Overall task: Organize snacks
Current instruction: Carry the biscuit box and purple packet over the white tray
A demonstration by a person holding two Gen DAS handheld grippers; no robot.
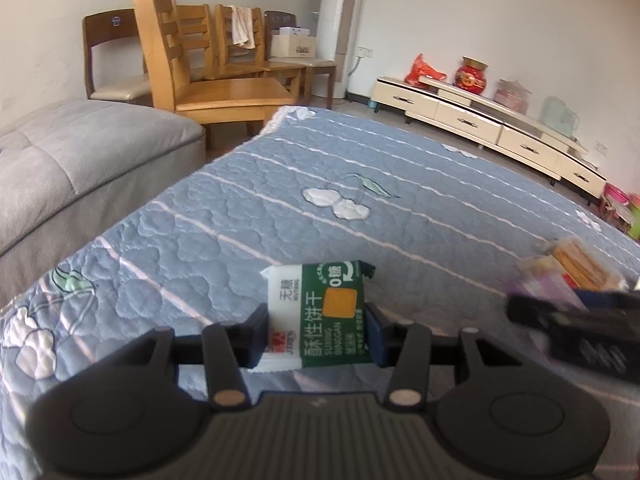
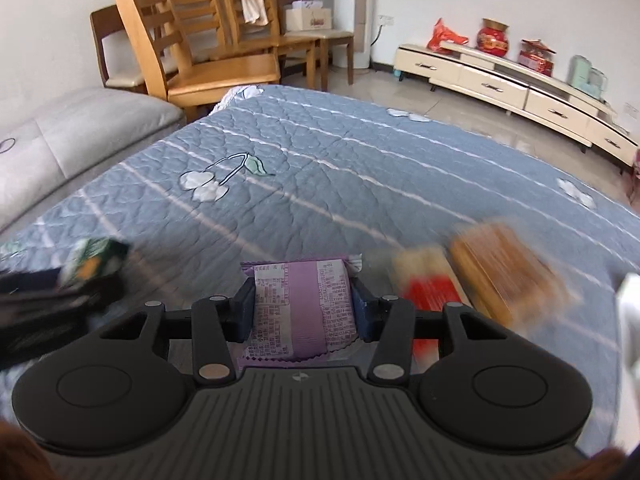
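Note:
My left gripper [image 1: 318,326] is shut on a green and white biscuit packet [image 1: 320,312] and holds it above the blue quilted cloth [image 1: 280,184]. My right gripper [image 2: 303,309] is shut on a purple snack packet [image 2: 304,308]. In the right wrist view a red and yellow packet [image 2: 430,288] and a clear pack of brown crackers [image 2: 504,268] lie blurred on the cloth to the right. The left gripper with its green packet [image 2: 94,262] shows blurred at the left. In the left wrist view the right gripper [image 1: 580,320] and the cracker pack [image 1: 580,264] show at the right edge.
A grey sofa [image 1: 80,152] borders the cloth on the left. Wooden chairs [image 1: 208,80] stand behind it. A cream TV cabinet [image 1: 480,120] with red ornaments runs along the right wall. A white object [image 2: 630,320] sits at the right edge of the right wrist view.

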